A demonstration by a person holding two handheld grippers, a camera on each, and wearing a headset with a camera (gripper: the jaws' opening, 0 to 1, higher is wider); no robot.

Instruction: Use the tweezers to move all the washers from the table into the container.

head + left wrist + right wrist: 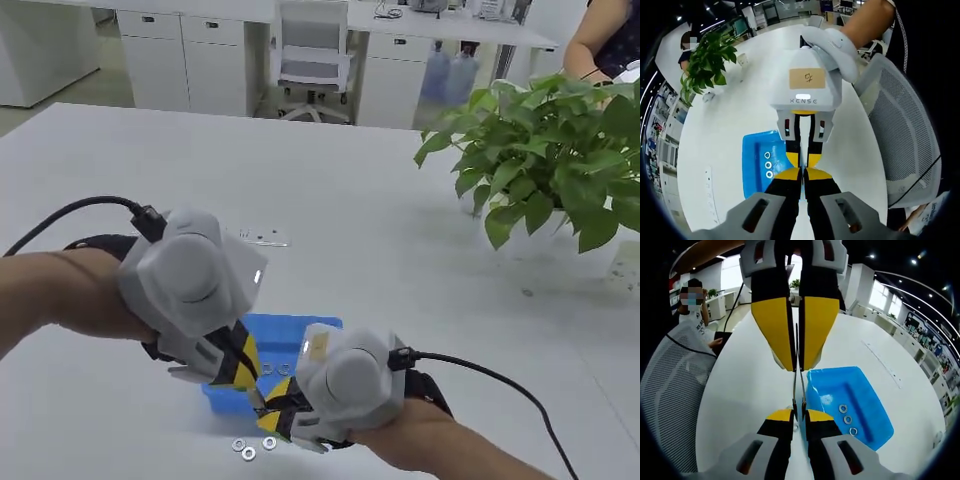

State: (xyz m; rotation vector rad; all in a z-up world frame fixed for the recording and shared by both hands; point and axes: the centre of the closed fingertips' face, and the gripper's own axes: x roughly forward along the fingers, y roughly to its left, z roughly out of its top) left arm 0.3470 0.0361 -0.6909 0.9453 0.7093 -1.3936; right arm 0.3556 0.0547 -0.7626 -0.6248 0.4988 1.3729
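Three washers (249,452) are lying loose on the desk (380,230) just on the person's side of the blue container (290,330), and three more are already sitting inside it in a short row. Both tools are meeting tip to tip above the container's near edge. The left hand-held gripper (803,175) and the right hand-held gripper (800,416) are each squeezing down to a thin slit. The tweezers (797,375) are running between the two pairs of yellow jaw tips, so both appear to be clamping them at once, which looks like a regrip or handover. I cannot tell which way the tweezers' points are facing, and they are not touching any washer that I can make out.

Risks, as a guess:
- If one side is letting go while the other is only pinching lightly, the thin tweezers could be slipping or twisting in the jaws and dropping onto the desk.
- If the jaws are pressing too hard on the legs, the points are going to be shut with no gap for a washer.
- If either tool is swinging low, it could be scattering the flat washers or shoving the light container.
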